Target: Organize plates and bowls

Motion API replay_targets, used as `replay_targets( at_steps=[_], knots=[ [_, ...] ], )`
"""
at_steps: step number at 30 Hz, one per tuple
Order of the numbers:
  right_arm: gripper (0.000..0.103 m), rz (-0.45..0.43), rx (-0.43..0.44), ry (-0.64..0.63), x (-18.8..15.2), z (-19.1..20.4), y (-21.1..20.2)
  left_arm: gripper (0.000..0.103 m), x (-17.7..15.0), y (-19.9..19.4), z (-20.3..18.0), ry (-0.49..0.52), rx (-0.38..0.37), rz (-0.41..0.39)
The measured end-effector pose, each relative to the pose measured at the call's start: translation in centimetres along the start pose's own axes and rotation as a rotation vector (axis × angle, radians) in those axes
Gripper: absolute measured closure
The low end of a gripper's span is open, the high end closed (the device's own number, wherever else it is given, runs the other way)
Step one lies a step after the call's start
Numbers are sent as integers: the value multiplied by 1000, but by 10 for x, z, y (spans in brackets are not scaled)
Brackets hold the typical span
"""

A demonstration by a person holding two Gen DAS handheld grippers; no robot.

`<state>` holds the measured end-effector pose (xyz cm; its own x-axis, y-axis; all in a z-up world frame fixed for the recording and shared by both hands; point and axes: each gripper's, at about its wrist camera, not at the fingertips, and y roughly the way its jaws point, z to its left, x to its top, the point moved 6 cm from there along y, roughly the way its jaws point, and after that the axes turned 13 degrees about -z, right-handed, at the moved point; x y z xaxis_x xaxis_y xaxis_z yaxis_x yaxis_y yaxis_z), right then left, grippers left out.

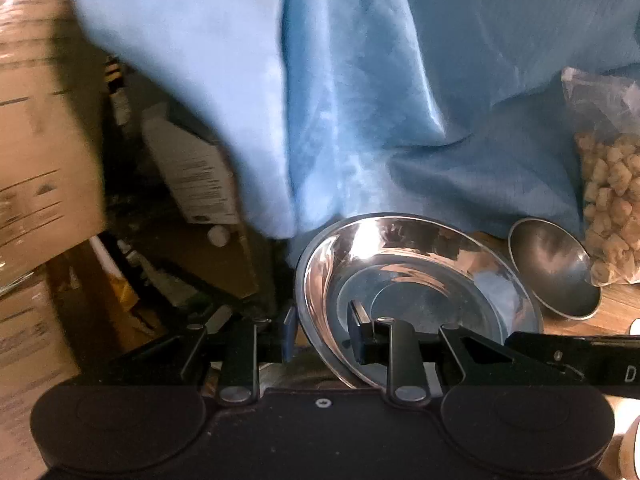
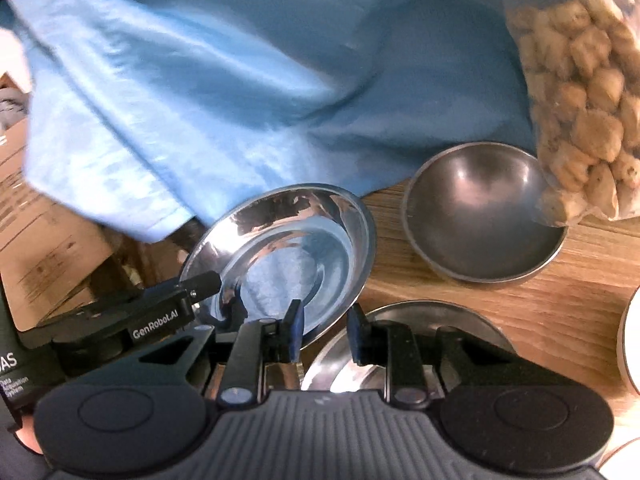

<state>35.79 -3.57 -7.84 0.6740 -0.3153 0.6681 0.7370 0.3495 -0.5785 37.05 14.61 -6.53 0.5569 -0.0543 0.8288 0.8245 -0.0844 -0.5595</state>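
A shiny steel plate [image 1: 416,292] hangs tilted above the table edge. My left gripper [image 1: 323,336] is shut on its left rim, one finger outside and one inside the dish. In the right wrist view the same plate [image 2: 288,256] has its lower rim between the fingers of my right gripper [image 2: 326,334], which is shut on it. The left gripper [image 2: 200,284] grips the opposite side. A second steel plate [image 2: 432,320] lies on the wood below my right gripper. A dull grey steel bowl [image 2: 484,216] stands upright further back.
A blue cloth [image 2: 240,80] hangs behind the plates. A clear bag of puffed snacks [image 2: 580,92] leans over the grey bowl [image 1: 554,268]. Cardboard boxes [image 1: 40,140] and clutter fill the left, beyond the wooden table [image 2: 520,312]. A white dish edge [image 2: 630,340] shows at the right.
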Motion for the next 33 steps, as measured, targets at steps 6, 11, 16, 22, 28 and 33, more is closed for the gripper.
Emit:
replay_targets(
  at_steps=[6,11,16,22,28,33],
  knots=[
    [77,36,74,-20,-18,22,-12,74,-13,-30,20,-23,58,17],
    [77,105,126,-62,-42,41,-18,74,-34,-53,39,-41,102,46],
    [77,143,149,-91,-54,49,-17,74,-55,-62,47,-30,124,84],
    [77,170,153,-73,-67,51,-17,75,-69,-64,51,8,140,91],
    [77,163,145,-92,-75,50,-12,75,-71,-59,49,51,154,83],
    [77,182,122,-87,-80,43,-7,75,-76,-50,46,62,138,92]
  ],
)
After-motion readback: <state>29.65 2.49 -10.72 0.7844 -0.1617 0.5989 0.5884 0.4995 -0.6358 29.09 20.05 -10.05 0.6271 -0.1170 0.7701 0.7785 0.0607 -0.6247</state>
